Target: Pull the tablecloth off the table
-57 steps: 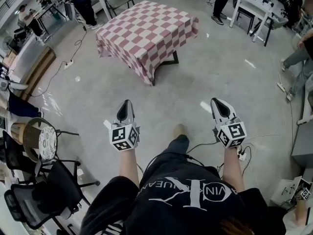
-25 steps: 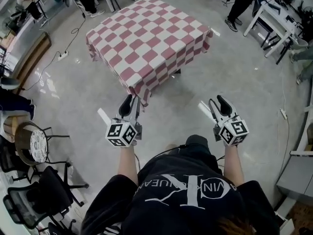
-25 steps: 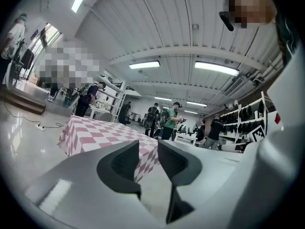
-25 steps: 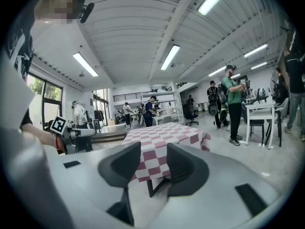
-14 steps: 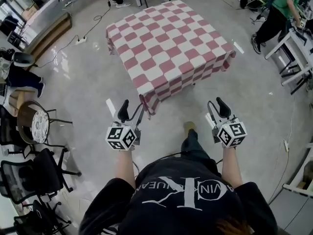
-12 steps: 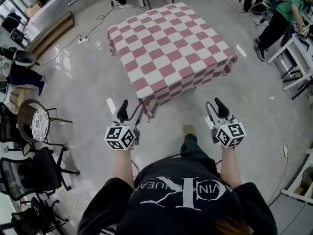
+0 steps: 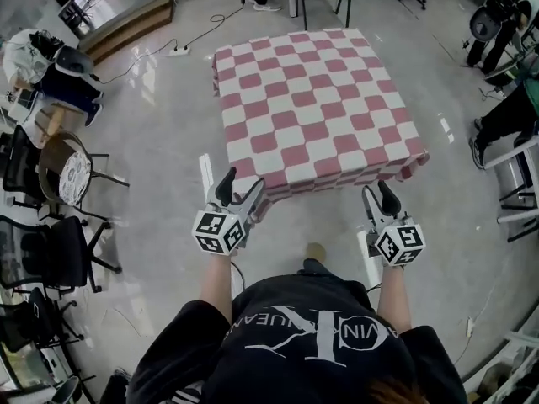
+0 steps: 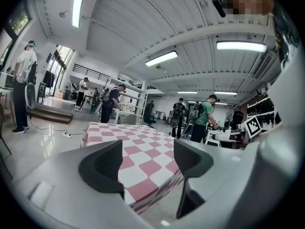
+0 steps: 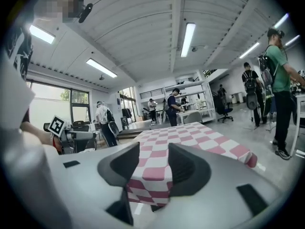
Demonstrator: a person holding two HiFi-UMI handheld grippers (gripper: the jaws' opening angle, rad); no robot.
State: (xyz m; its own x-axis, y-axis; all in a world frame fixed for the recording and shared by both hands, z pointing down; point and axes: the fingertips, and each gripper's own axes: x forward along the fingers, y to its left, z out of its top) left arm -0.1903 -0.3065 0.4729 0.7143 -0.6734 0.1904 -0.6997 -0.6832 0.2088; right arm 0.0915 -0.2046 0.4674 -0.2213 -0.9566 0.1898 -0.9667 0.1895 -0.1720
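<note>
A red-and-white checked tablecloth [image 7: 316,112] covers a square table and hangs over its edges. Both grippers are held side by side just short of its near edge. My left gripper [image 7: 240,183] is by the cloth's near left corner; its jaws are opening and nothing is between the pads. In the left gripper view the cloth [image 8: 138,142] lies ahead beyond the left gripper [image 8: 147,163]. My right gripper [image 7: 379,192] is open and empty off the near right side. In the right gripper view the hanging corner of the cloth [image 9: 190,135] shows past the right gripper [image 9: 153,168].
Black office chairs [image 7: 50,251] and a round seat [image 7: 67,171] crowd the left. A low wooden platform [image 7: 126,23] and a floor cable [image 7: 177,50] lie at the back left. A metal rack [image 7: 518,183] stands at the right, and several people stand around the room.
The table has come closer and now faces me squarely. Both grippers have reached its near edge. The left jaws, shut a second ago, now stand apart.
</note>
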